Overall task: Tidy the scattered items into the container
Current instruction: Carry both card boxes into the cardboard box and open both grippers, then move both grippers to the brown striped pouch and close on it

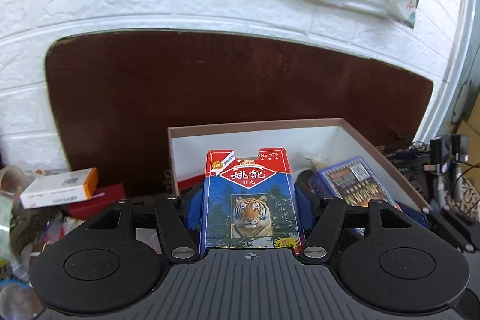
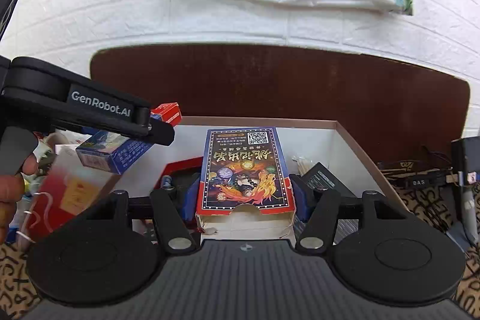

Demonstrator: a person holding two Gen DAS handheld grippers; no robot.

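A red and blue card box with a tiger picture (image 1: 249, 200) sits between the blue pads of my left gripper (image 1: 249, 207), and both pads press its sides. From the right wrist view the same box (image 2: 111, 155) tilts under the left gripper (image 2: 162, 137), at the left edge of the container. My right gripper (image 2: 244, 194) is shut on a dark blue card box with a QR code (image 2: 243, 167), whose open end faces the camera. This box (image 1: 348, 179) also shows in the left wrist view. Both boxes hang over the near side of the white-lined container (image 1: 258, 125) (image 2: 315, 137).
The container holds a red item (image 2: 180, 167), a black item (image 2: 321, 179) and something white. It stands on a dark brown table (image 1: 210, 80) against a white brick wall. A white and orange box (image 1: 60, 188), a red box (image 1: 99, 197) and clutter lie left; cables (image 1: 447, 152) lie right.
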